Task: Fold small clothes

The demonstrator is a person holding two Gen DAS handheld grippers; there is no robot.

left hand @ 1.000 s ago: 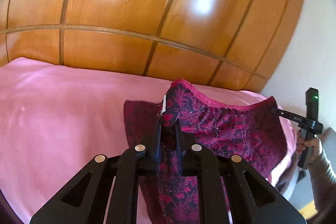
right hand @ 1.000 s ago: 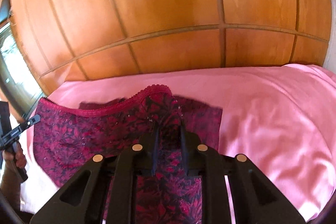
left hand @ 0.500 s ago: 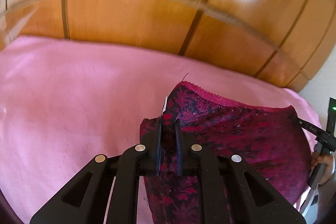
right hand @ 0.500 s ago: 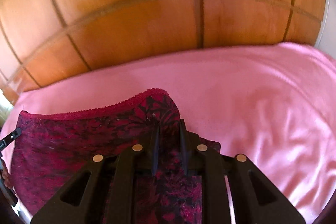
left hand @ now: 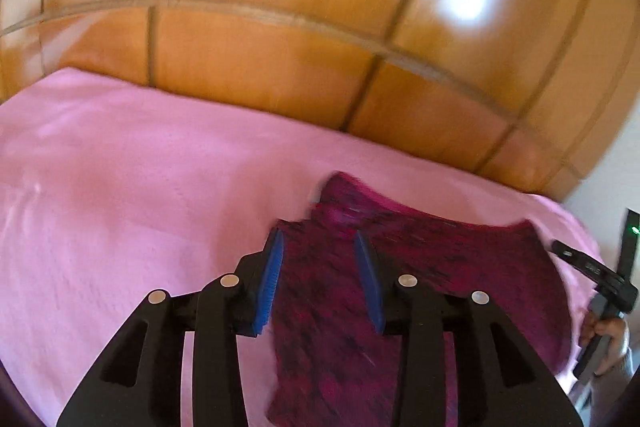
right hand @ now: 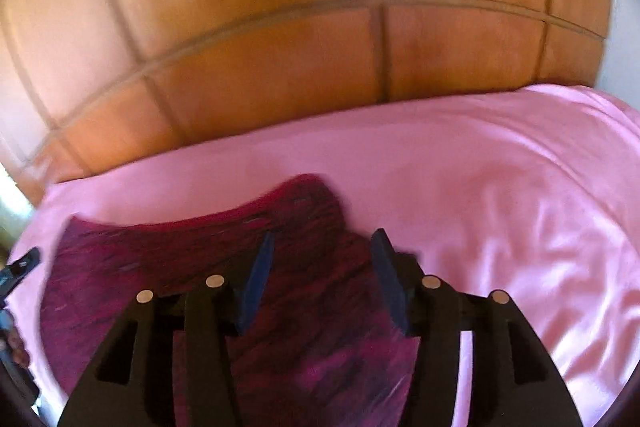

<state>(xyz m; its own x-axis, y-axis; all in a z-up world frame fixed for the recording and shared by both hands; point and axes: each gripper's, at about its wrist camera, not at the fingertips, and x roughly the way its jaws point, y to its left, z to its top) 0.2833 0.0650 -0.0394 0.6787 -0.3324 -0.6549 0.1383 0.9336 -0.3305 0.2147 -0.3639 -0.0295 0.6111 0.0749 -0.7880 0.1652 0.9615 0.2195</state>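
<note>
A small dark red garment [left hand: 420, 267] with a black floral print and a pink lace edge lies on the pink bedsheet [left hand: 120, 187]. My left gripper [left hand: 319, 242] hangs over its left corner; the jaws are opening, the cloth lies below them and the blue pads [left hand: 274, 267] are off it. In the right wrist view the same garment [right hand: 160, 267] spreads leftward. My right gripper [right hand: 322, 241] is above its right corner, jaws opening, pads clear of the fabric. The other gripper [left hand: 592, 271] and a hand [left hand: 608, 331] show at the far right of the left wrist view. Both views are blurred.
Wooden panelling [left hand: 280, 47] rises straight behind the bed. The pink sheet [right hand: 520, 207] stretches wide and wrinkled to the right of the garment. A pale wall [left hand: 616, 155] sits at the right edge of the left wrist view.
Both grippers, earlier shut on the garment's top corners, have opened and let go. The garment has dropped from a raised hold to lie flat on the sheet. Both hands moved lower.
</note>
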